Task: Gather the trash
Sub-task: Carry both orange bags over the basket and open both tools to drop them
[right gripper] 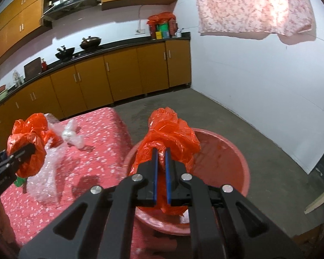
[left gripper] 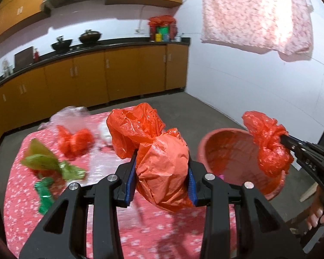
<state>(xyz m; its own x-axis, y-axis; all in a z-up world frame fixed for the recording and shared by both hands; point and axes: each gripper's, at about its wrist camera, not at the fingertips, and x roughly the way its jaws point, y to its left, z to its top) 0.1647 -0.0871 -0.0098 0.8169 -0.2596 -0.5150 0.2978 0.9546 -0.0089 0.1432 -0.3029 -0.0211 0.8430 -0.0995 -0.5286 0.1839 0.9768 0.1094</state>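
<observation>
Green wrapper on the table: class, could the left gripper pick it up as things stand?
Probably not yet. The left gripper is already clamped on an orange bag, so its jaws are full. The green wrapper itself lies uncovered on the table.

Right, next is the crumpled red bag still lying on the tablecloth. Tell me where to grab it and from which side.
Grip the crumpled red bag at its pinched waist between the two puffed lobes, coming down from above with the jaws set across that neck. It looks like the thinnest, firmest part. The green wrappers lie close on the near side and the clear plastic behind, so a side approach would likely snag them.
</observation>
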